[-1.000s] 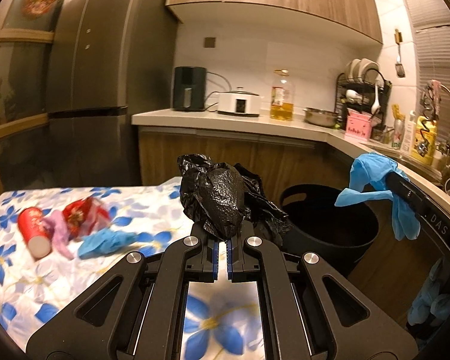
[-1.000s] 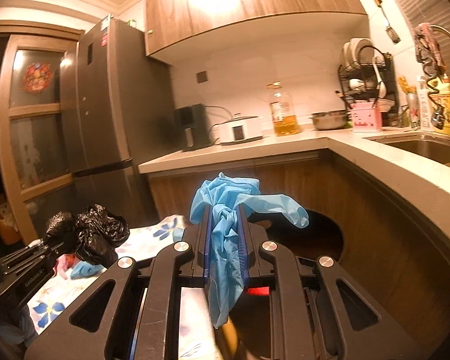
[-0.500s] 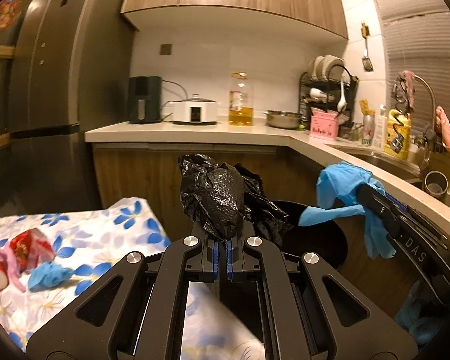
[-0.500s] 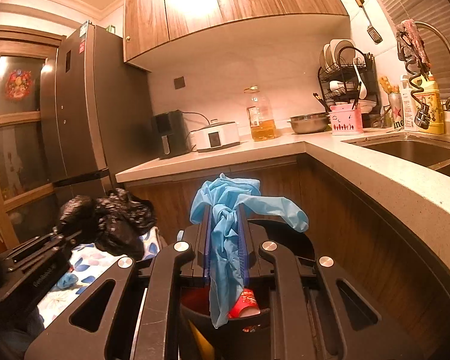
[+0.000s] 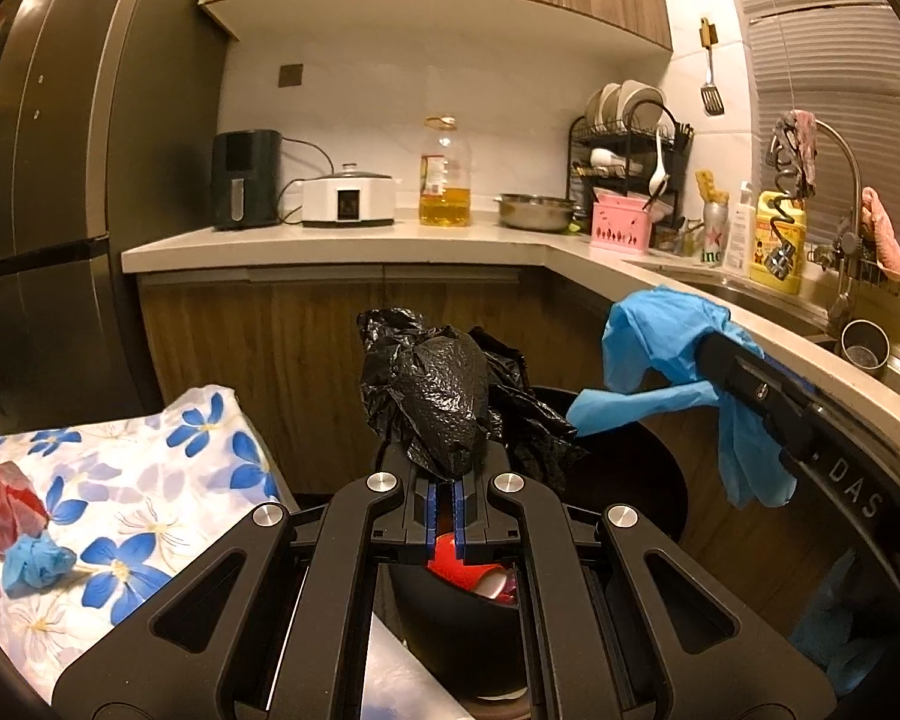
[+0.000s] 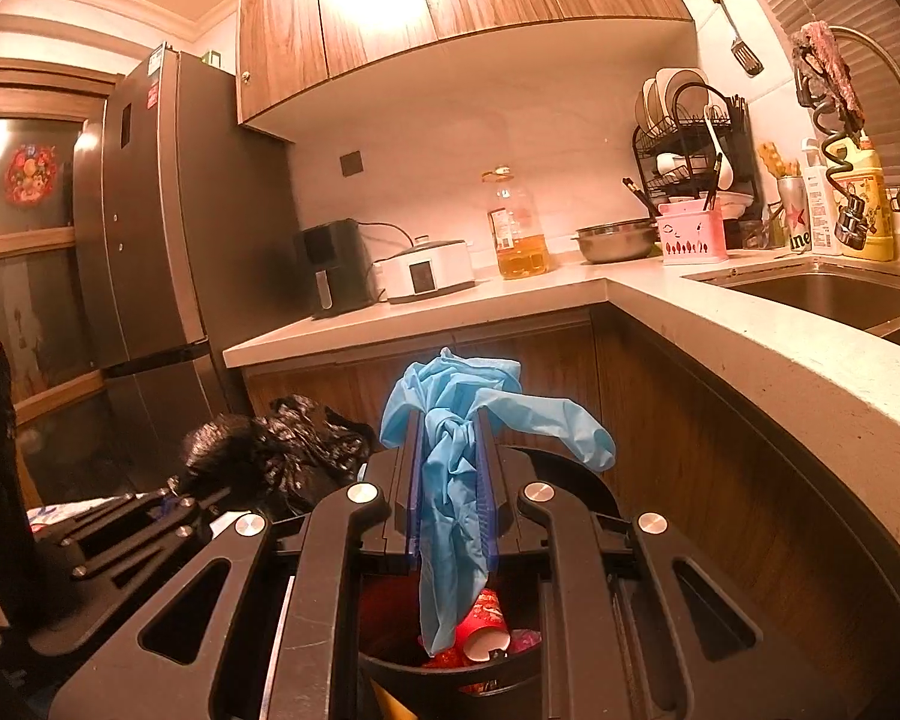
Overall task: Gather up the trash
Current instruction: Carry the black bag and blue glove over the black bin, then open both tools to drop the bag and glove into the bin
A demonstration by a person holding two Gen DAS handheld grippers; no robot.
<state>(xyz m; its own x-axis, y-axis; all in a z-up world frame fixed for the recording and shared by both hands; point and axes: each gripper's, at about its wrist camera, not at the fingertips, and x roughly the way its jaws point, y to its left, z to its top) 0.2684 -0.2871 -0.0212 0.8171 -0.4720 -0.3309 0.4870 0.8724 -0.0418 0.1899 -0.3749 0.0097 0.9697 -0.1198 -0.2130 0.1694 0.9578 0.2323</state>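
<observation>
Two tools poised to drop trash: left tool (image 5: 444, 483) clamps a black bag (image 5: 450, 402), right tool (image 6: 453, 468) a blue glove (image 6: 456, 480), bin (image 6: 450, 675) directly below.

Home kitchen: fridge (image 6: 150, 228), sink (image 6: 828, 294), dish rack (image 5: 630, 138).

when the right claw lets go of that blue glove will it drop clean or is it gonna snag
Probably floppy: the glove hangs limp between the right claw's pads, its tail dangling over the bin. Likely very light, so it may drift rather than drop straight. One finger drapes over the claw's side, so it might cling or catch there.
</observation>
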